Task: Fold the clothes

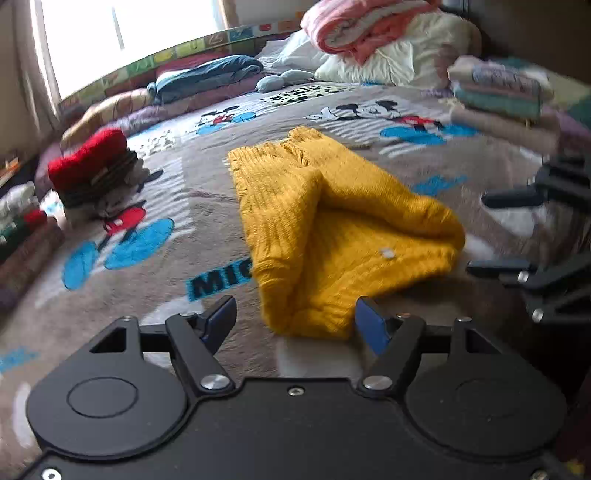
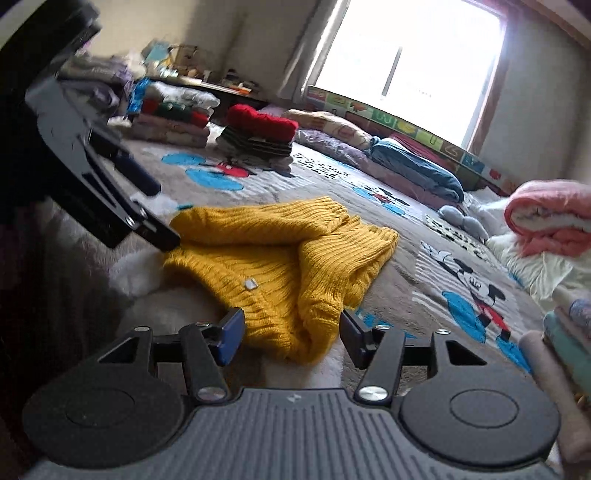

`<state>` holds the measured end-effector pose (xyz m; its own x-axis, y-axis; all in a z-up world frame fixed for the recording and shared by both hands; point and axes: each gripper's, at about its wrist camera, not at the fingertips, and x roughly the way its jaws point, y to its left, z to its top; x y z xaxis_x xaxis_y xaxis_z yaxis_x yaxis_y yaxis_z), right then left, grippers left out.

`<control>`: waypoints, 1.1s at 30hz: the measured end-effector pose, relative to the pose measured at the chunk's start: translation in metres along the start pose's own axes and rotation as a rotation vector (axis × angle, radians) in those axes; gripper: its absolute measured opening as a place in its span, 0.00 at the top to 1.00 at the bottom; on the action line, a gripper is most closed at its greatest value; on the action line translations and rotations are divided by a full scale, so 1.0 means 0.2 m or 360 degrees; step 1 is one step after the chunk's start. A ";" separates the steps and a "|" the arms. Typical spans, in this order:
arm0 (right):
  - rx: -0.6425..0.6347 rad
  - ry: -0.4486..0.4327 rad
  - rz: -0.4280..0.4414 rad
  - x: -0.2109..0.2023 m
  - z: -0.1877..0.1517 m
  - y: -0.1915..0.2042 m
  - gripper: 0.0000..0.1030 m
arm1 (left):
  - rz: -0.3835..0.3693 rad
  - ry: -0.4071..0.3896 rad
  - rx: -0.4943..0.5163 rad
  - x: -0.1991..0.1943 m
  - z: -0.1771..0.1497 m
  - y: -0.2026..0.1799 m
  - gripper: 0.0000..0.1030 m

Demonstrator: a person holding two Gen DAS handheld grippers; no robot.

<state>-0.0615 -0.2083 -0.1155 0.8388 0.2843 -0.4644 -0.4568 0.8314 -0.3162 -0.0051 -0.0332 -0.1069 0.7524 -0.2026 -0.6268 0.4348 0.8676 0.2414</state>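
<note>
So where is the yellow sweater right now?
The yellow sweater lies folded on the cartoon blanket, just ahead of both open grippers, left gripper and right gripper.

Bed covered by a grey cartoon-mouse blanket (image 1: pixel 177 192). Bright window (image 2: pixel 406 48) behind it, with a colourful patterned board (image 2: pixel 406 125) leaning along the far edge. A rolled blue blanket (image 1: pixel 207 75) lay near that board. A pink blanket (image 1: pixel 354 26) sat on white bedding (image 1: pixel 399 59) at one end. A small grey plush toy (image 1: pixel 284 78) lay just beside the bedding.
</note>
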 end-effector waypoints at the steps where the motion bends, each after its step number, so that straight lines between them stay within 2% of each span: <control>1: -0.0029 0.0015 -0.0009 0.00 0.00 0.01 0.45 | 0.0014 0.0000 0.0047 0.00 -0.01 -0.01 0.32; 11: -0.0196 0.0199 -0.0099 0.11 -0.07 0.07 0.45 | 0.0130 -0.0011 0.0496 0.09 -0.16 -0.10 0.32; 15: -0.0188 0.0196 -0.0079 0.13 -0.09 0.07 0.45 | 0.0175 -0.0039 0.0670 0.13 -0.21 -0.14 0.32; 19: -0.0237 0.0184 -0.0079 0.16 -0.10 0.09 0.45 | 0.0302 -0.0122 0.0846 0.17 -0.25 -0.16 0.31; 23: -0.0328 0.0154 -0.0152 0.19 -0.12 0.09 0.43 | 0.0363 -0.0188 0.0894 0.23 -0.26 -0.13 0.32; 29: -0.0357 0.0071 -0.0191 0.24 -0.14 0.09 0.42 | 0.0351 -0.0257 0.0874 0.30 -0.23 -0.11 0.35; 31: -0.0352 0.0032 -0.0194 0.25 -0.14 0.08 0.43 | 0.0318 -0.0265 0.0805 0.31 -0.22 -0.09 0.36; 33: -0.0339 0.0003 -0.0195 0.27 -0.14 0.08 0.43 | 0.0283 -0.0272 0.0732 0.33 -0.20 -0.07 0.47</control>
<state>-0.0317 -0.1937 -0.1693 0.8913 0.1862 -0.4133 -0.4038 0.7404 -0.5373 0.0183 -0.0411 -0.1821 0.8878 -0.1749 -0.4256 0.4363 0.6141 0.6577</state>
